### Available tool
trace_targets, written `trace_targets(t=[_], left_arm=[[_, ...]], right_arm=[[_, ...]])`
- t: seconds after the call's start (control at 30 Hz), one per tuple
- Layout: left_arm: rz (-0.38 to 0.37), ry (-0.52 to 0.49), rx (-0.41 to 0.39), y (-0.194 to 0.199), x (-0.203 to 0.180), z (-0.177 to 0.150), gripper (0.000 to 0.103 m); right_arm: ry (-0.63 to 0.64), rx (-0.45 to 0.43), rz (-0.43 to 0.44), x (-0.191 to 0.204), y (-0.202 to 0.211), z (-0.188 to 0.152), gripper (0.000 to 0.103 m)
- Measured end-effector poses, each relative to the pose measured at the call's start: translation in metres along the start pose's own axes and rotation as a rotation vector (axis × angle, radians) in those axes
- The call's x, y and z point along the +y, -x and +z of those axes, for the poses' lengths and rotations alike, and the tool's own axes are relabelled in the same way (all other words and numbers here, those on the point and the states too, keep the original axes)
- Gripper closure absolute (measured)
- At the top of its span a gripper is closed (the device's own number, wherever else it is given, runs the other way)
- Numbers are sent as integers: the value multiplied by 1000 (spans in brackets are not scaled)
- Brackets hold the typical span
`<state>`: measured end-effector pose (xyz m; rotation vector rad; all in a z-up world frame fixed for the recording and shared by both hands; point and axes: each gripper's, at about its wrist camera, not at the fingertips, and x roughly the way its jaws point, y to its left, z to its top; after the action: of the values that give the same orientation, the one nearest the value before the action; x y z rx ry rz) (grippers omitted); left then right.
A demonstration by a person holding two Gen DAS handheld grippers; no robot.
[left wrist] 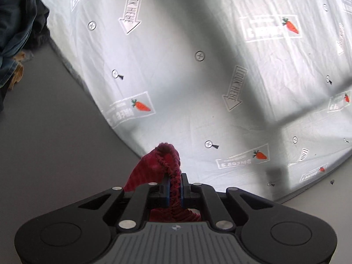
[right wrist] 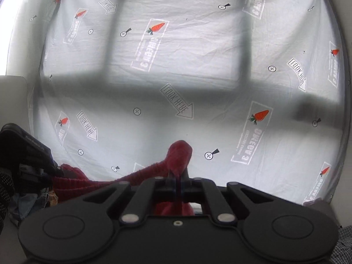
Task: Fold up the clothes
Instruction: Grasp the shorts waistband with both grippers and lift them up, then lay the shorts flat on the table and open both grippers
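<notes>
The left gripper [left wrist: 175, 187] had its blue-padded jaws clamped on the elastic, gathered edge of a dark red ribbed corduroy garment [left wrist: 162, 160], whose fabric bunched up above the fingertips and fell away to the left. The right gripper [right wrist: 177, 182] was likewise closed tight on another part of the same red garment, a rounded tuft rising above its jaws while a band of the cloth ran off to the left toward the other gripper, seen at the left edge of the right wrist view. The garment hung above a pale grey bedsheet printed with orange carrots, arrows and small circles [left wrist: 198, 77], which lay flat and was crossed by broad shadows. Beside the sheet's edge ran a plain grey surface [left wrist: 55, 143]. A heap of dark blue denim clothing [left wrist: 15, 33] sat at the far left.
</notes>
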<state>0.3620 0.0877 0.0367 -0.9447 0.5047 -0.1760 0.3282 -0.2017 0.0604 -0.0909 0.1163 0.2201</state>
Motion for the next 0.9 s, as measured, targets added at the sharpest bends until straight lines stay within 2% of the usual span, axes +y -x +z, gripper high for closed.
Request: trace_targets(t=[0.1,0.3,0.47,0.63,0.77,0.83,0.9], left_arm=[[-19,-114,-113,26,-42,-13,95],[10,-344,-369,98,-93,-49,95],[56,-415,-515,147,-118,-84,95],[143,-460,-663,180,-139,-105,95],[226,-523,-710,172,-147,-101,95],[261,-526,-679,153,-142,-91,95],[301,-514,-615,123,-130,-77,95]], right_arm=[[13,-65,-13,-11,22,15,99],[44,-185,-6,-23,78,34,99],[68,-253,17,-29,125,39,99],[103,-311,65,-24,162,48,99],[132,-334,72,-14,156,55,99],[142,-313,60,-9,140,51,99],[168,-266,34,-1,113,43,99]])
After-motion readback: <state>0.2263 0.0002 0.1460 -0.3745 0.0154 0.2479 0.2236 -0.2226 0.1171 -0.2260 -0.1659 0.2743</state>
